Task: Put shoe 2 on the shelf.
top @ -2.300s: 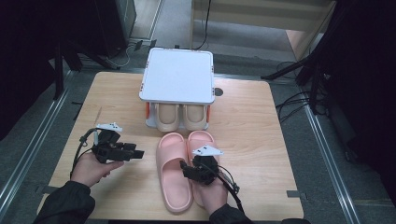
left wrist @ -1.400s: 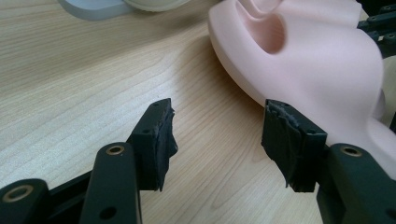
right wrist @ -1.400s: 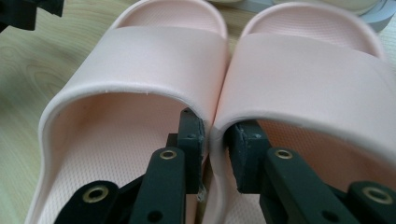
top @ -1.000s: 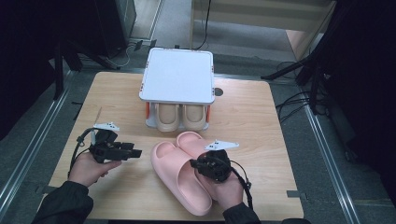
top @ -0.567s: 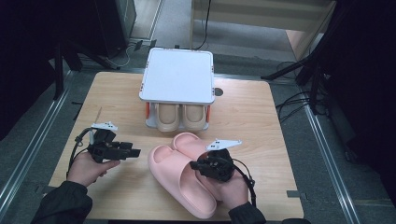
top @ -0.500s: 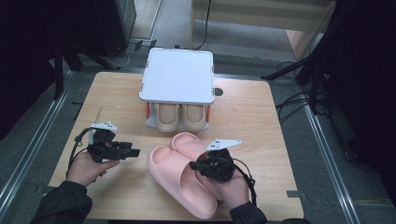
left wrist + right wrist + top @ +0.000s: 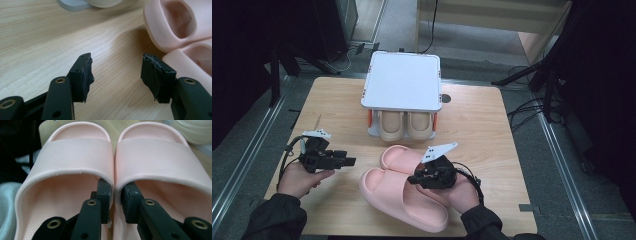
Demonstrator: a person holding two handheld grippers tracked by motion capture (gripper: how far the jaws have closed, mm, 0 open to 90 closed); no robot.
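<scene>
Right gripper (image 7: 115,195): clamped on both pink slippers' (image 7: 404,192) touching inner walls
Slippers: table (image 7: 482,125) middle-front; toes aimed front-left; bare wood around
Left gripper (image 7: 116,72): wide, empty

Pair of pink slippers (image 7: 404,192), side by side on the table (image 7: 482,125)

Soft, thick-soled foam slides with broad straps and dimpled footbeds; they lie soles down, inner edges pressed together, angled across the near part of the table, toes towards its left near corner.
</scene>
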